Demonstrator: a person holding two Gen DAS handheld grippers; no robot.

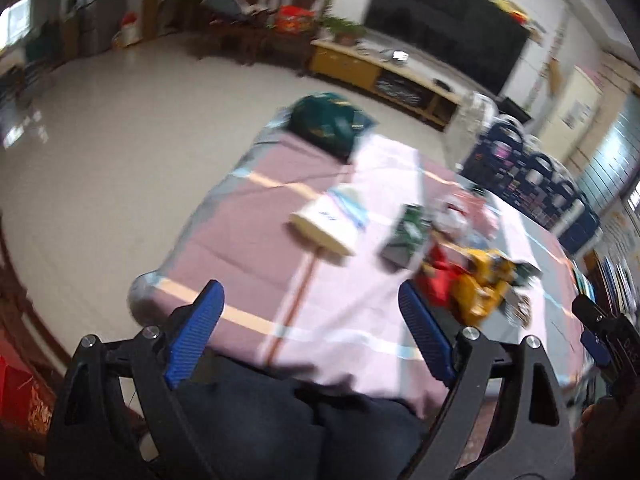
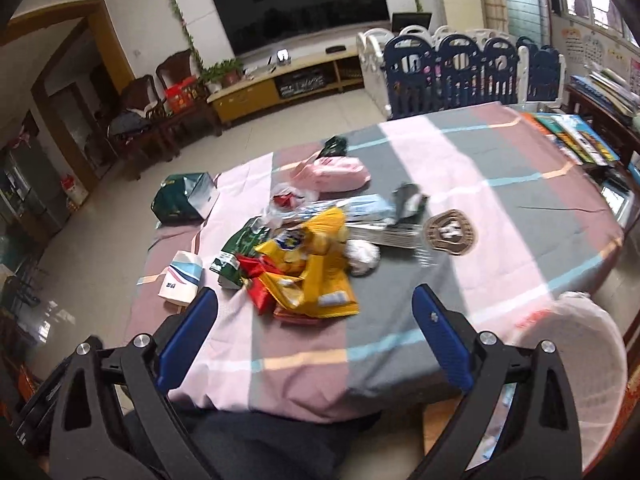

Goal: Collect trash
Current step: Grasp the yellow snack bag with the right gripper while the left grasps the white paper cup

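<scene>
A pile of trash lies mid-table on the striped cloth: a yellow snack bag (image 2: 316, 276), red wrappers (image 2: 260, 280), a green packet (image 2: 240, 248), a crumpled white ball (image 2: 362, 256), a clear plastic bag (image 2: 286, 200), a pink pouch (image 2: 332, 174) and silver-blue wrappers (image 2: 360, 210). The yellow bag (image 1: 484, 280) and green packet (image 1: 404, 232) also show in the blurred left wrist view. My right gripper (image 2: 316, 332) is open and empty above the near table edge, short of the pile. My left gripper (image 1: 310, 328) is open and empty, left of the pile.
A white bin with a liner (image 2: 568, 380) stands at the table's near right corner. A tissue pack (image 2: 182, 280) and a green box (image 2: 182, 196) sit on the table's left side. A round brown badge (image 2: 450, 232) lies right of the pile. Books (image 2: 576, 136) line the far right edge.
</scene>
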